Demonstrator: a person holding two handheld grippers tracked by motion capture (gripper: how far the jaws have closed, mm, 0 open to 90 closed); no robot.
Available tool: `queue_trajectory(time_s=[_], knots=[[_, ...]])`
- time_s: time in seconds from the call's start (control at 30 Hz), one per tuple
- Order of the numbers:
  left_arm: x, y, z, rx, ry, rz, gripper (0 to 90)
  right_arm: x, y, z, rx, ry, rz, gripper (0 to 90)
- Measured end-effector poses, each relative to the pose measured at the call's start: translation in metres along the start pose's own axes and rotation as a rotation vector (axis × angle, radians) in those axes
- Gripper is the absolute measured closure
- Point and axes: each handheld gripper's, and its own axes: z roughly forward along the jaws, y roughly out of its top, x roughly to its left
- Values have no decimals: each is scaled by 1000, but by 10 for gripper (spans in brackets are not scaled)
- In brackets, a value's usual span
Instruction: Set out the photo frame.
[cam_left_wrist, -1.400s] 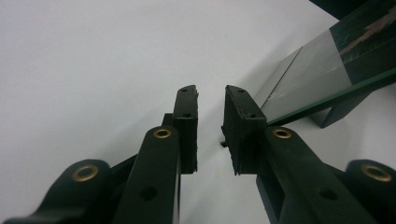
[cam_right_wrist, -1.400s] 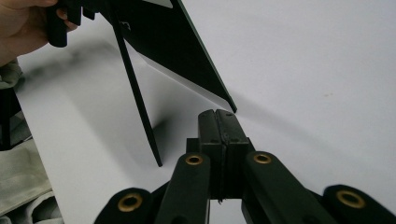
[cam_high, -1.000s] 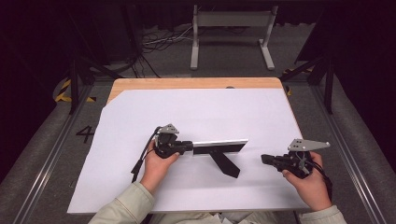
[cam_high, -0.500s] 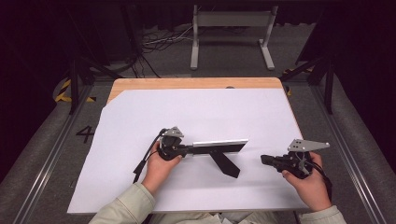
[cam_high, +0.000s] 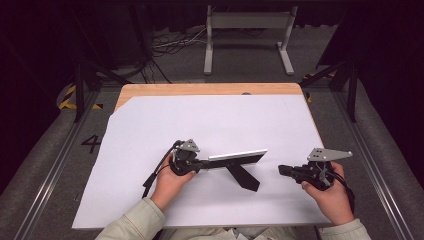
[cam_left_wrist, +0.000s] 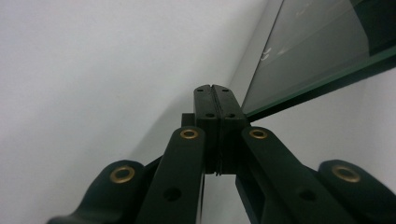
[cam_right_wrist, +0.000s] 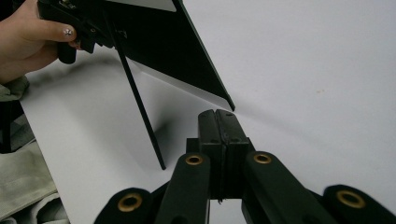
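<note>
As far as the pics go, left claw (cam_high: 202, 164): sits right at the 9 o'clock end of the picture frame (cam_high: 237, 159). Its jaws have just been closing. In the left gripper view they meet flush (cam_left_wrist: 212, 93), and I can't see anything pinched between the pads. The frame's glass (cam_left_wrist: 317, 51) runs past just beside one jaw, so it looks like contact at most, not a grip.

Frame spot: a bit toward 6 o'clock from the middle of the white sheet (cam_high: 225, 120), between the two hands.

Prop leg (cam_high: 245, 177): kicks out from the back toward 5 o'clock, foot on the sheet. It's the thin black bar in the right gripper view (cam_right_wrist: 140, 107).

Right claw (cam_high: 282, 170): off at the frame's 3 o'clock and clear of it. It's closed all the way with nothing in it (cam_right_wrist: 215, 116), pointing back at the frame.

Done so far: my read is the standing-up part is handled. The frame is upright on its bottom edge and leg, leaning back a little.

Left to do: guessing only a small nudge to square it, then backing the left claw off. The right one looks idle.

Long axis: roughly 9 to 3, with the right end tipped slightly toward 2.

Facing: black back (cam_right_wrist: 154, 46) toward 6 o'clock (the person), glass toward 12.
</note>
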Motion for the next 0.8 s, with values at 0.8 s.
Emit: queue_trajectory(time_s=[0.8], knots=[[-28, 0, 4, 107, -142, 74, 900, -1, 4, -9, -20, -16, 4, 900]])
